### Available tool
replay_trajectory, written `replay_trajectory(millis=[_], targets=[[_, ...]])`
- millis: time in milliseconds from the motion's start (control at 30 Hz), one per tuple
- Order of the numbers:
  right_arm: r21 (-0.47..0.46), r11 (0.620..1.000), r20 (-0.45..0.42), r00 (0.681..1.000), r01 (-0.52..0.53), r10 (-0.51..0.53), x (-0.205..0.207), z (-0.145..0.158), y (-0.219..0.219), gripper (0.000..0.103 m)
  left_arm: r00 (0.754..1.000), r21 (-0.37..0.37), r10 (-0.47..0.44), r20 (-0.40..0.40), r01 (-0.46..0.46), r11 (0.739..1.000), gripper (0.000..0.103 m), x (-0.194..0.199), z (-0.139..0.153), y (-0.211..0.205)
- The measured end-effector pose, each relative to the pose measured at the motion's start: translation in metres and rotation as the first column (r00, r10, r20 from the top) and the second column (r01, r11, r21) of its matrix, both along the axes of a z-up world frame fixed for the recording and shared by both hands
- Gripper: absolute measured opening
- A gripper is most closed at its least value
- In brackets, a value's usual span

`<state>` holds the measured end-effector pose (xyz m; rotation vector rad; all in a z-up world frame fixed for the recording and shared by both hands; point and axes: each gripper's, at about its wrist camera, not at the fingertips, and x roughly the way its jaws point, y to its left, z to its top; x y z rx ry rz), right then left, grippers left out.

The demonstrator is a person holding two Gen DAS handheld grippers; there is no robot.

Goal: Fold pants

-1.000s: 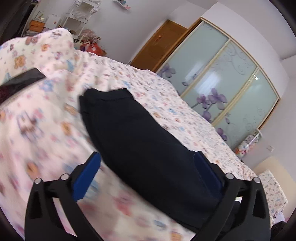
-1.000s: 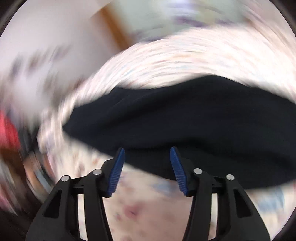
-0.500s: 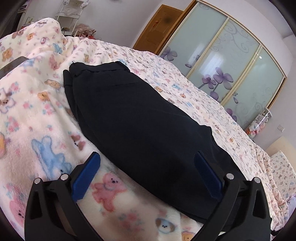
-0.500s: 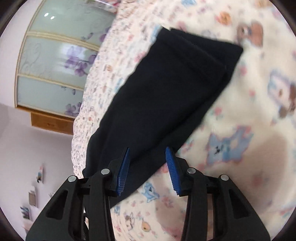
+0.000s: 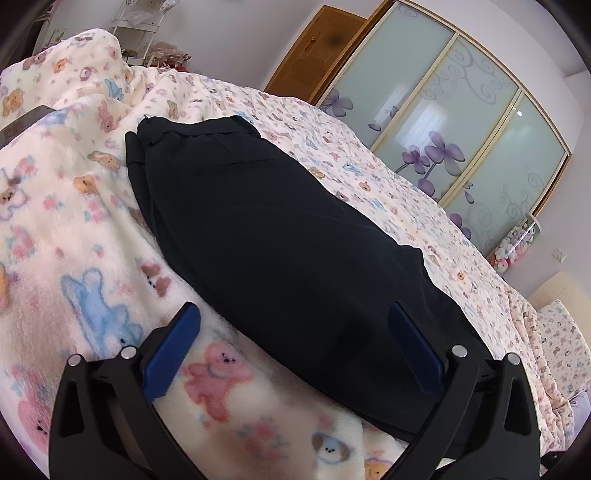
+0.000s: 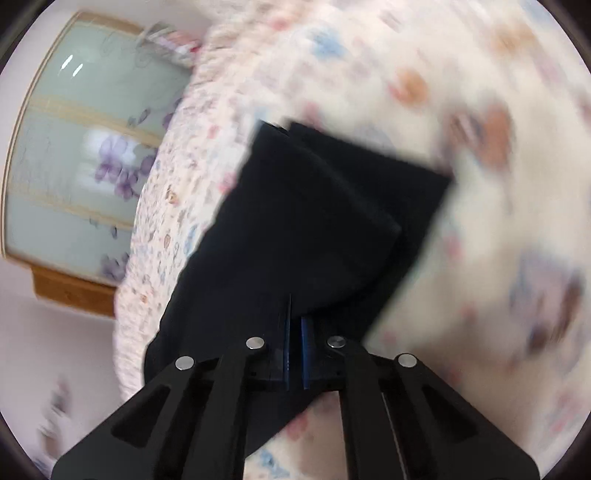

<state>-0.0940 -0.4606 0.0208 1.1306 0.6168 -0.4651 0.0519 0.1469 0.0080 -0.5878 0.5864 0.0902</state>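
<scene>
Dark navy pants (image 5: 280, 236) lie lengthwise on a cartoon-print blanket (image 5: 74, 229), waistband at the far end. My left gripper (image 5: 295, 343) is open, its blue pads either side of the near part of the pants, just above the cloth. In the right wrist view the pants (image 6: 314, 221) look partly folded, with one layer lying over another. My right gripper (image 6: 294, 328) is shut on the near edge of the pants. This view is blurred by motion.
The bed fills most of both views. A sliding wardrobe with frosted floral glass (image 5: 454, 122) and a wooden door (image 5: 314, 48) stand beyond the bed. A white shelf rack (image 5: 136, 26) is at the far left. A dark flat object (image 5: 26, 122) lies at the left edge of the blanket.
My right gripper has closed on the near edge of the pants; half a second ago it was open beside them. The left gripper has stayed open and barely shifted.
</scene>
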Motion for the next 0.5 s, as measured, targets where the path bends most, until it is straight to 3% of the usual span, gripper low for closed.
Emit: replay_trajectory(millis=[133, 200, 267, 333, 367, 433, 500], targets=[[-0.277, 0.958, 0.087, 0.991, -0.070, 0.098, 0.005, 0.067, 0.010, 0.004, 1.000, -0.002, 0.000, -0.002, 0.000, 1.000, 0.101, 0.000, 0.000, 0.000], [-0.357, 0.931, 0.051, 0.994, -0.075, 0.099, 0.003, 0.077, 0.011, 0.004, 1.000, 0.000, 0.000, -0.002, 0.000, 1.000, 0.101, 0.000, 0.000, 0.000], [-0.324, 0.943, -0.025, 0.997, -0.072, 0.067, 0.000, 0.059, 0.002, 0.004, 1.000, -0.001, -0.001, -0.004, 0.001, 1.000, 0.101, 0.000, -0.001, 0.000], [-0.153, 0.987, -0.101, 0.995, -0.044, 0.029, -0.010, 0.010, -0.014, 0.004, 1.000, -0.003, -0.002, -0.002, 0.002, 1.000, 0.101, 0.000, -0.001, 0.000], [-0.090, 0.996, -0.095, 0.995, -0.024, 0.016, -0.016, -0.010, -0.018, 0.004, 1.000, -0.005, -0.004, -0.002, 0.004, 1.000, 0.101, 0.000, -0.001, 0.001], [-0.067, 0.998, -0.048, 0.999, -0.004, 0.001, -0.021, -0.021, -0.021, 0.004, 1.000, -0.008, -0.008, -0.001, 0.008, 1.000, 0.101, 0.000, -0.001, 0.001], [-0.104, 0.994, -0.061, 0.998, -0.013, 0.007, -0.020, -0.016, -0.016, 0.005, 1.000, -0.012, -0.011, 0.001, 0.011, 1.000, 0.101, -0.001, -0.002, 0.002]])
